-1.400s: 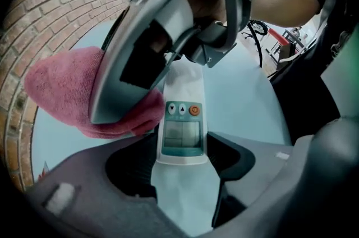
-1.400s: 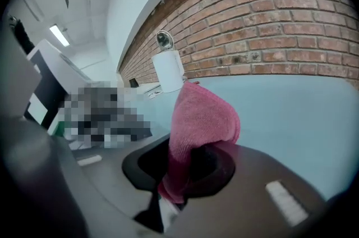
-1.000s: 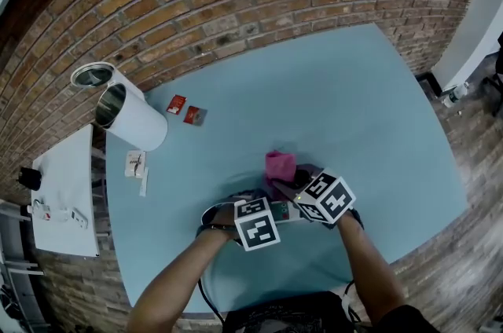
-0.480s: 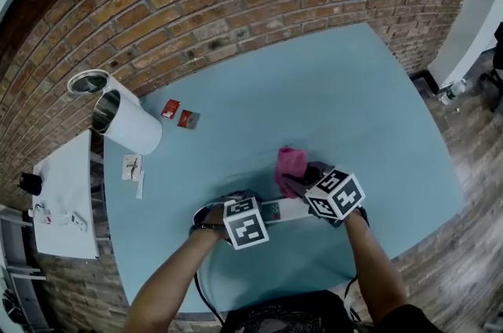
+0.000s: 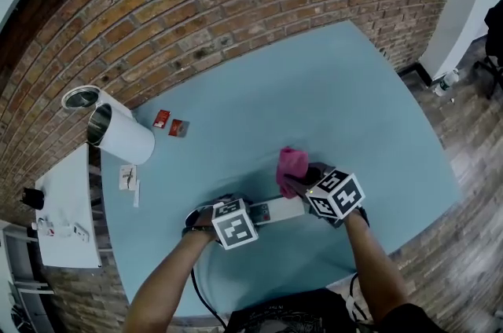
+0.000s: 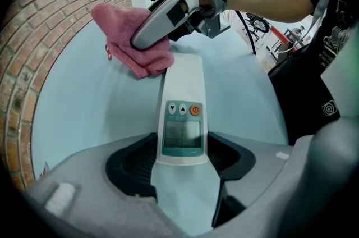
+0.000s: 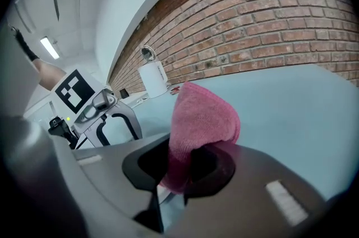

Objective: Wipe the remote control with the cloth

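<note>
The left forearm (image 5: pixel 167 278) and right forearm (image 5: pixel 369 259) reach in from the bottom of the head view, drawing close at the wrists. The left gripper (image 6: pixel 182 159) points steeply down, its fingers (image 6: pixel 130 168) clamped on the near end of the remote control (image 6: pixel 182 97). Just beside it, the right gripper (image 7: pixel 185 168) tilts less steeply, its fingers pinching the pink cloth (image 7: pixel 205 113).

Even, diffuse indoor light. Strip ceiling lights (image 7: pixel 49 47) show as bright bars at the upper left of the right gripper view. In the head view the table (image 5: pixel 330 88) carries only faint, soft-edged shadows. Wide-angle distortion bows the courses of the brick wall (image 5: pixel 236 1) and curves the table's edges. Both gripper views fall to black at the corners, and their nearest foreground is dim and out of focus. The remote control (image 6: pixel 182 102) and the cloth (image 7: pixel 205 119) are sharp.
</note>
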Demonstrator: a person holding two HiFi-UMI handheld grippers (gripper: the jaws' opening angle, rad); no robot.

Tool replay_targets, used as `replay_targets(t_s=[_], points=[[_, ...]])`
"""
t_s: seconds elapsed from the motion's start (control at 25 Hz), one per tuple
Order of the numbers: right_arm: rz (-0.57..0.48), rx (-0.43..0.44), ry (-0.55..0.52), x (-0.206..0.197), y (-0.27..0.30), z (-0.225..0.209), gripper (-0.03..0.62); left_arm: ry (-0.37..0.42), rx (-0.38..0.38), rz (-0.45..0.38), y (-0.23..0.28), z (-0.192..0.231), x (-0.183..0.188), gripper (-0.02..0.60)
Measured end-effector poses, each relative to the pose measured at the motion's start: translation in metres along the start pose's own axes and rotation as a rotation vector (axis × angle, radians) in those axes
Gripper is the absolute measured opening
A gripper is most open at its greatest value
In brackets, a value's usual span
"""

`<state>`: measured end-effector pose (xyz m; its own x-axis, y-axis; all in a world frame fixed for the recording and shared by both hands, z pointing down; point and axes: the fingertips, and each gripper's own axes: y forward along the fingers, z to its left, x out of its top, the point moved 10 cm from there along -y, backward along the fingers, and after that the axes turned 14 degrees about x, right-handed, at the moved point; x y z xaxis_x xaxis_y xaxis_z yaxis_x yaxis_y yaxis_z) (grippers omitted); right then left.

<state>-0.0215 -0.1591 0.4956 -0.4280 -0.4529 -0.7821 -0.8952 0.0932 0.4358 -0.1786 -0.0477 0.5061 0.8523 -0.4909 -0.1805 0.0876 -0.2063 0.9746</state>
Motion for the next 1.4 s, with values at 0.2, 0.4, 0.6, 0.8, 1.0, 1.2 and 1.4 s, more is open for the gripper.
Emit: replay_targets(t_s=[0.2,0.4,0.6,0.8,1.0,1.2,1.4], points=[[-0.034,-0.05,0.037,-0.007,-0.014,-0.004,0.066,-0.008,0.011,-0.003,0.0,0.001,0.001,0.284],[-0.092,-0.127,0.073,-0.014,-0.025,0.003,0.066,-0.024,0.014,-0.016,-0.002,0.001,-0.005,0.282],[-0.185,-0.191,0.152,-0.032,-0.045,0.011,0.066,-0.144,0.005,-0.062,-0.005,0.005,-0.009,0.279],[-0.286,-0.277,0.224,-0.052,-0.065,0.021,0.066,-0.423,-0.185,-0.096,-0.005,0.011,-0.016,0.279],[-0.334,-0.314,0.222,-0.061,-0.065,0.034,0.066,-0.771,-0.448,-0.22,-0.001,0.007,-0.031,0.278],[-0.345,-0.339,0.191,-0.059,-0.054,0.041,0.066,-1.108,-0.743,-0.379,0.004,-0.002,-0.04,0.276],[-0.333,-0.357,0.153,-0.056,-0.046,0.043,0.066,-1.351,-0.95,-0.513,0.007,-0.014,-0.044,0.273]])
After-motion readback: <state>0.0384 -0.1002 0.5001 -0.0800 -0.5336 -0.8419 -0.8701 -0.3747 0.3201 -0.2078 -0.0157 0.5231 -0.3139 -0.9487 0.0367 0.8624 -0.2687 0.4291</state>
